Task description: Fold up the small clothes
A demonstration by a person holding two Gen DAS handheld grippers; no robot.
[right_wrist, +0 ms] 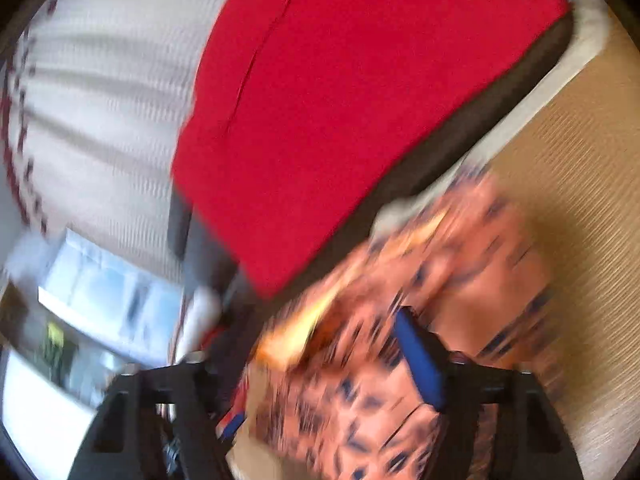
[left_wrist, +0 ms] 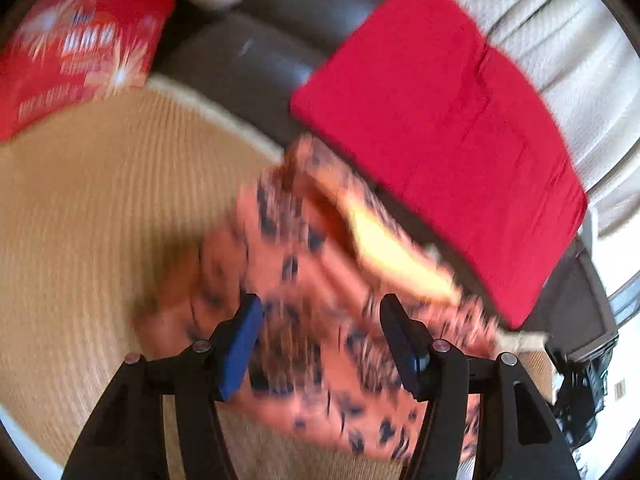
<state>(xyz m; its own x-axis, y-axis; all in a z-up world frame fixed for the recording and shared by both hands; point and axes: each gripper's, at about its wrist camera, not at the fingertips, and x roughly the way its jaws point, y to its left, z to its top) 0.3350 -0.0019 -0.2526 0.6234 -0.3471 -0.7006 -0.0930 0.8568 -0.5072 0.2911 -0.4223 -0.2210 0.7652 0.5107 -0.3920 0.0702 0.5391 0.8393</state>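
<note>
Standing apart, both sets of jaws: left gripper [left_wrist: 320, 344] and right gripper [right_wrist: 320, 380] gripping nothing, pink spotted garment [left_wrist: 316, 280] lying loose between the pads on the tan mat [left_wrist: 88, 220], beside the red cushion [left_wrist: 440, 120]. Judging best: lifting clear gently, avoiding snagging the fresh fold.

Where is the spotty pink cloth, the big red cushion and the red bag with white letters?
spotty pink cloth [left_wrist: 320, 280]: left wrist view, its patterned middle.
big red cushion [left_wrist: 440, 132]: left wrist view, the flat red face.
red bag with white letters [left_wrist: 80, 48]: left wrist view, its printed front.
</note>
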